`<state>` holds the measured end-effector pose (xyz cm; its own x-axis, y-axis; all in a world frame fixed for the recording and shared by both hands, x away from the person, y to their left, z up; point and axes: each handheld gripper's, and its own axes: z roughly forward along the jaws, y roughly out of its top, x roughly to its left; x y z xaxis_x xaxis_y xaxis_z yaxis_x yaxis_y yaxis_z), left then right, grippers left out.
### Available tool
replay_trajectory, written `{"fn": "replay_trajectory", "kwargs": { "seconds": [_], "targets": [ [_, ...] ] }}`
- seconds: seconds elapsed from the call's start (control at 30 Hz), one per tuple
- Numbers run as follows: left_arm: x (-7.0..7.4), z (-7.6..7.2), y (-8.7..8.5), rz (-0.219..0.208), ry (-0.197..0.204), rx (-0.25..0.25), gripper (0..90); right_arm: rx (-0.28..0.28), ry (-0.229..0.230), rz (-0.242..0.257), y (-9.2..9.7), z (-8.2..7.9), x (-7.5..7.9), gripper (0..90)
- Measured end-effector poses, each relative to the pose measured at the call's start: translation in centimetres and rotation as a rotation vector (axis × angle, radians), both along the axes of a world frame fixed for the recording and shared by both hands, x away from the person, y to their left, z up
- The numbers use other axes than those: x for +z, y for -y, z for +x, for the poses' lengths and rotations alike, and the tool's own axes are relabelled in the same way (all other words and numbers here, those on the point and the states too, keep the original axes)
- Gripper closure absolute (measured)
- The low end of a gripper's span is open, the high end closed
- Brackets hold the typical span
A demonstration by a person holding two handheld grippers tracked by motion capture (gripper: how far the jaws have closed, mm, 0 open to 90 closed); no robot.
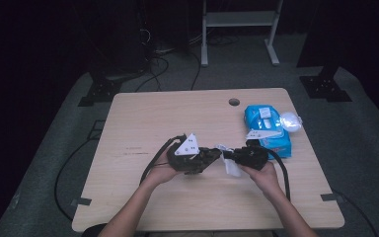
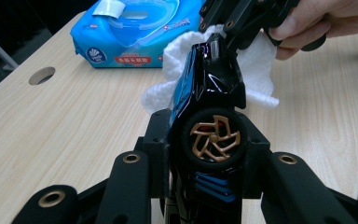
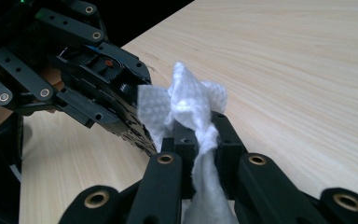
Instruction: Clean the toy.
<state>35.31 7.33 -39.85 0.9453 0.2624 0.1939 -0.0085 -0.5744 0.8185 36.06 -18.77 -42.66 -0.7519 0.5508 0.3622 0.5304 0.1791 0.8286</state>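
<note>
Table (image 1: 143, 128) across the middle of the high view, pale wood, hole near its upper edge. Blue pack (image 1: 268, 129) of wipes at right of centre, lid up, well apart from the work. Below centre, left gripper (image 1: 216, 154) clamped shut on a toy car (image 2: 212, 107), black with blue trim and a bronze wheel, held off the table and nose pointing up the frame in the left gripper view. Just right of it, right gripper (image 1: 228, 157) pinched shut on a white wipe (image 3: 193, 114), bunched between the pads, touching the car's nose. Step in hand, by the look of it: wiping the car clean. Next move likely calls for dragging the wipe along the glossy body while holding the car steady, then turning it to reach fresh sides; light pressure, lest the wipe slip free.
</note>
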Motion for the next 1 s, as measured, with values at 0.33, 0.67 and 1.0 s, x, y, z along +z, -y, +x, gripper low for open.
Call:
{"fn": "replay_trajectory", "kwargs": {
  "seconds": [0.33,0.67,1.0],
  "targets": [
    [0.0,0.0,0.2,-0.046,-0.009,-0.004,63.4,0.001,-0.014,0.082,0.6,0.0,0.6,82.5],
    [-0.4,0.0,0.6,-0.045,-0.01,-0.003,64.1,0.02,0.054,0.075,-0.4,-0.9,2.3,82.7],
    [-1.4,0.7,-0.9,-0.126,-0.058,0.022,61.4,0.009,0.082,0.021,-1.7,-1.0,2.0,82.7]
  ]
}}
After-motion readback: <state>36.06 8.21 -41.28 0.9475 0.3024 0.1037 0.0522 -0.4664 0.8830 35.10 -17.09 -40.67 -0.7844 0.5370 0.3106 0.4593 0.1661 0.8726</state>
